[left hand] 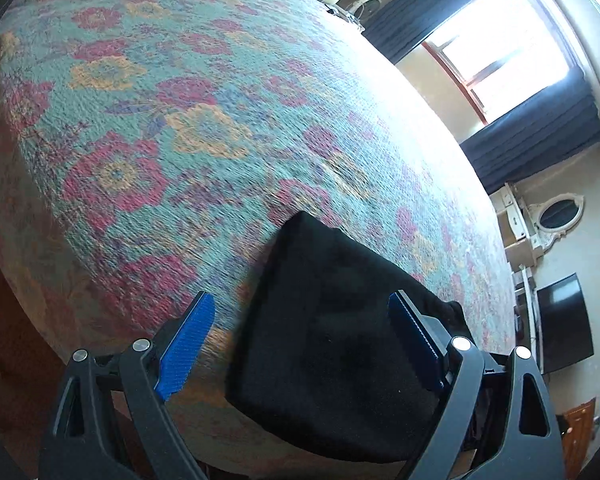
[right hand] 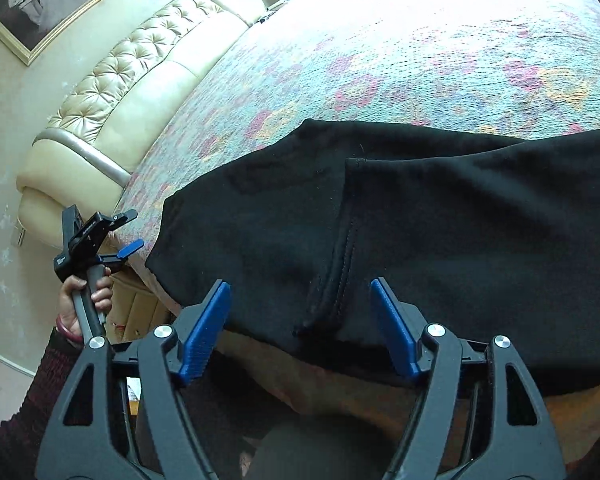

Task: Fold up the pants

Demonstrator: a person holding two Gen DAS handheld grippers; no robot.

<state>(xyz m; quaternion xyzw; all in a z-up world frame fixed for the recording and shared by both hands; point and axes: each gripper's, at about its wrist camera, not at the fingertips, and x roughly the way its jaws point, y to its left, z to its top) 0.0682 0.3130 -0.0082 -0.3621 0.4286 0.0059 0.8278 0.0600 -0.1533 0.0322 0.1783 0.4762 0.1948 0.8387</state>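
Black pants [right hand: 440,232] lie folded on the floral bedspread [right hand: 380,72], near the bed's front edge. A seam runs down their middle in the right wrist view. My right gripper [right hand: 300,304] is open and empty, just above the pants' near edge. My left gripper [left hand: 300,316] is open and empty over the pants' left end [left hand: 332,328]. It also shows in the right wrist view [right hand: 130,250], held by a hand at the bed's corner, beside the pants' end.
A cream tufted headboard [right hand: 140,64] stands at the far side. A window [left hand: 500,40] with dark curtains, a white dresser with a mirror [left hand: 556,212] and a dark screen [left hand: 564,320] line the wall to the right. A framed picture [right hand: 48,0] hangs on the wall.
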